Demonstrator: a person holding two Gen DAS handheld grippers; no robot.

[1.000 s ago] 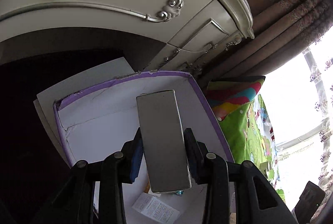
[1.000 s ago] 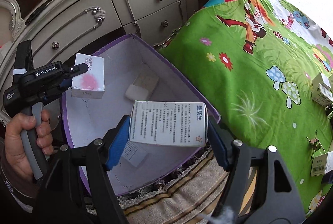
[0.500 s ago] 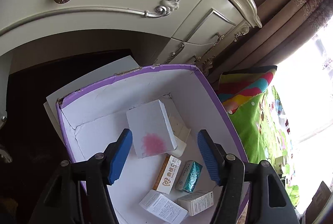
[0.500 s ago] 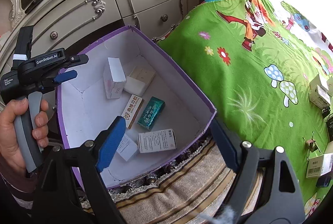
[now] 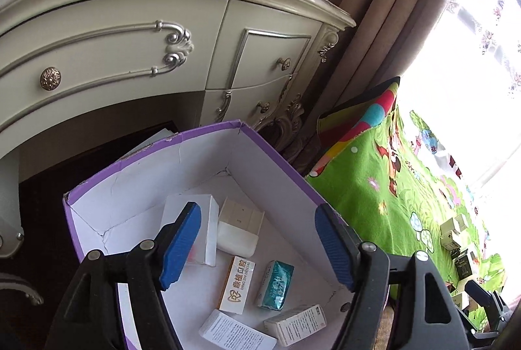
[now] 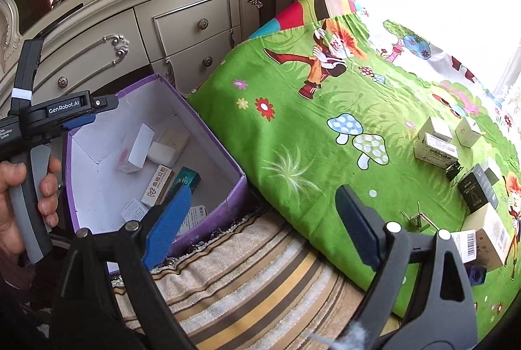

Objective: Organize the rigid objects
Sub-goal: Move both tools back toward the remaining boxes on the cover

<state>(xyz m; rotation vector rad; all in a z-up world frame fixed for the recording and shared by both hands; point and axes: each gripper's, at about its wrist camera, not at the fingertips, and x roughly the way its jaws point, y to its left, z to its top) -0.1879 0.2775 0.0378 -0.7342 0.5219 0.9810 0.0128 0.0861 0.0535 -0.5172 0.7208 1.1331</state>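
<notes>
Both released cartons now lie in the purple box (image 5: pixel 276 154), below the opening left tongs (image 5: pixel 257 249).

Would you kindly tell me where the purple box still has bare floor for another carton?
The purple box has bare floor along its right wall, beside the teal carton, and in the far corner. The middle and near end are crowded with cartons.
</notes>
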